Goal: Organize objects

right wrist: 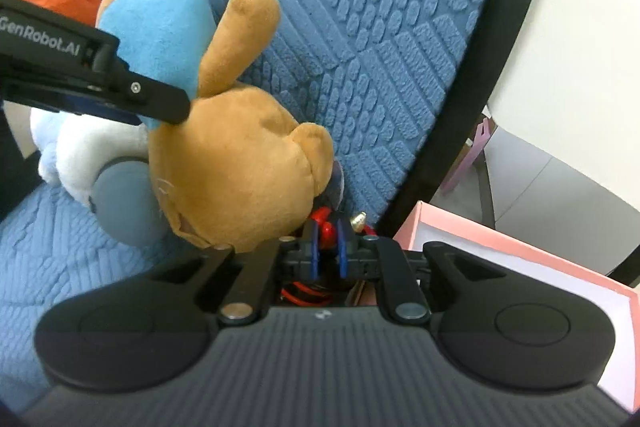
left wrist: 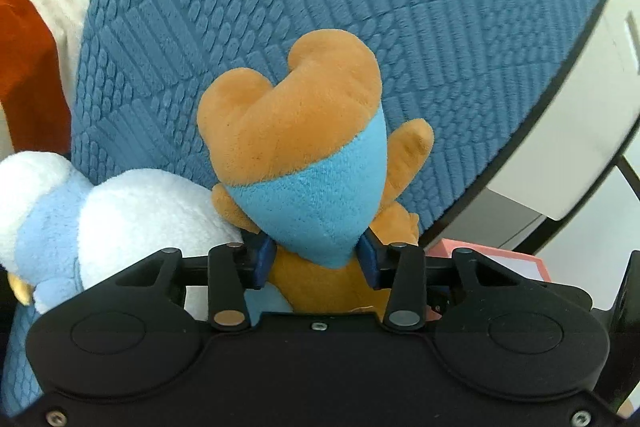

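Now the left gripper (left wrist: 318,261) is clamped on the brown plush toy (left wrist: 296,131) at its light blue scarf, holding it against the blue quilted chair back (left wrist: 400,7), right beside a white and pale blue plush (left wrist: 120,211) on the seat. Lower down, the right gripper (right wrist: 329,254) is closed narrowly on a small red object (right wrist: 326,223) under the brown toy, near a pink box (right wrist: 500,247).

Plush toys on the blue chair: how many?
2. The brown plush toy with the blue patch leans against the backrest, clamped by the left hand-held gripper. The white plush toy sits beside it. More may be hidden behind them.
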{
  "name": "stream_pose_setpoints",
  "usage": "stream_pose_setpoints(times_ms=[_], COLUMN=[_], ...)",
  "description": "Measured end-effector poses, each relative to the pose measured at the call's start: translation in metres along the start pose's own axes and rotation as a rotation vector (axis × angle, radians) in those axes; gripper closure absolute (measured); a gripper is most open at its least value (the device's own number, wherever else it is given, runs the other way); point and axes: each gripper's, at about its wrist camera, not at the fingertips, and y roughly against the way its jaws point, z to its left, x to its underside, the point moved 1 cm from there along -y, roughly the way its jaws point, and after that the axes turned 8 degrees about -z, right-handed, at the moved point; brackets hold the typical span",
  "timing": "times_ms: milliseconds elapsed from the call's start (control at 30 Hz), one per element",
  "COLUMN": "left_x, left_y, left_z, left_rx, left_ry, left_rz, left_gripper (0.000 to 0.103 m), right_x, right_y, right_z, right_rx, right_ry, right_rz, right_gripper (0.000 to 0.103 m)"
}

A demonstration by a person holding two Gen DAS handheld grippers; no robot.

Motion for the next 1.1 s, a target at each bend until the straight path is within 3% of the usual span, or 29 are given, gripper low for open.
stream_pose_setpoints(times_ms=[67, 333, 733, 1100], left_x=[0.001, 0.004, 0.003, 0.035], left_y=[0.010, 0.047, 0.105, 0.157], left_z=[0.002, -0.003, -0.010, 0.003], left_rx=[0.009, 0.020, 0.016, -0.046], left_ry=[0.005, -0.010, -0.036, -0.012], left_rz=[-0.007, -0.026, -0.092, -0.090], left_gripper=[0.070, 0.071, 0.071, 0.071], right_x=[0.002, 0.017, 0.045, 0.056], right_y=[0.010, 0.067, 0.096, 0.094], right_z=[0.003, 0.013, 0.034, 0.066], right_rx=[-0.006, -0.052, -0.069, -0.139], right_ry=[-0.017, -0.087, -0.109, -0.031], right_rz=[-0.013, -0.051, -0.051, 0.004], right_gripper=[0.091, 0.091, 0.092, 0.092])
